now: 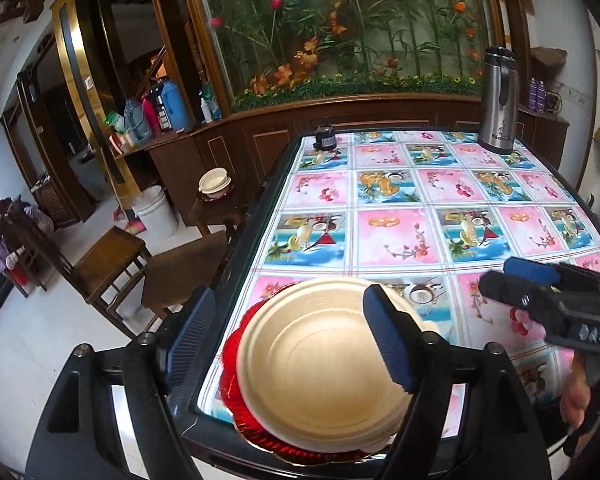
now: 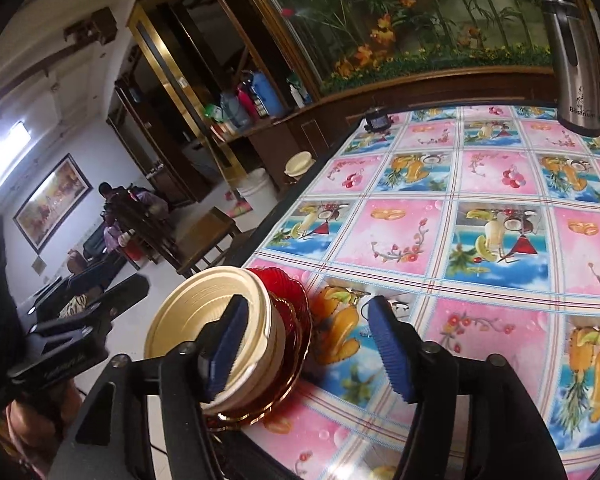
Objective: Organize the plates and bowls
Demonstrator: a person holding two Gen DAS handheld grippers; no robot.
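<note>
A stack of cream bowls point(image 1: 320, 364) sits on red glass plates point(image 1: 236, 344) at the table's near left corner. My left gripper point(image 1: 292, 344) is open, its fingers spread either side of the top bowl, just above it. In the right wrist view the cream bowls point(image 2: 204, 320) stand on the red plates point(image 2: 288, 288), which rest on an amber plate point(image 2: 268, 408). My right gripper point(image 2: 304, 348) is open and empty, its left finger close beside the bowl stack, over the table. It shows at the right in the left wrist view point(image 1: 512, 280).
The table point(image 1: 420, 200) has a pink and blue fruit-print cover. A steel thermos jug point(image 1: 498, 100) stands at the far right, a small dark jar point(image 1: 325, 138) at the far left. Wooden chairs point(image 1: 112, 264), a white bucket point(image 1: 156, 212) and another cream bowl point(image 1: 215, 182) are left of the table.
</note>
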